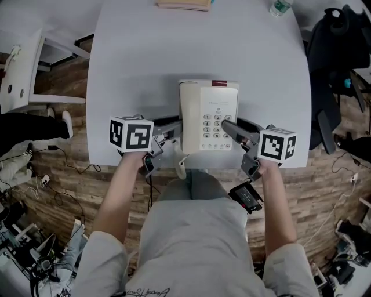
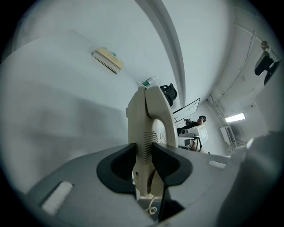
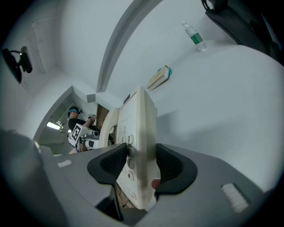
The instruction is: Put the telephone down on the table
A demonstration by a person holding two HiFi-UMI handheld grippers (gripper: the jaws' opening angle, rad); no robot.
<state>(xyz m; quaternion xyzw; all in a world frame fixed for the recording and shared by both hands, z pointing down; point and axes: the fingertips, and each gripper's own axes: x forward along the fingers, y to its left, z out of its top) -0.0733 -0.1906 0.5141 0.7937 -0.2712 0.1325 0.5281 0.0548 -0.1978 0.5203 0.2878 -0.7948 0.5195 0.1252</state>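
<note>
A cream telephone (image 1: 207,116) with its handset on the left and keypad on the right sits over the near part of the pale table (image 1: 145,58). My left gripper (image 1: 174,132) is shut on its handset side, seen edge-on as the telephone (image 2: 148,128) between the left gripper (image 2: 144,162) pads. My right gripper (image 1: 233,129) is shut on the keypad side; there the telephone (image 3: 140,128) stands between the right gripper (image 3: 142,166) pads. Its cord (image 1: 181,168) hangs past the table's front edge. Whether the base touches the table I cannot tell.
A book (image 1: 182,4) and a water bottle (image 1: 281,7) lie at the table's far edge. A black chair with a bag (image 1: 333,52) stands to the right, white furniture (image 1: 23,75) to the left. Cables run over the wooden floor (image 1: 64,174).
</note>
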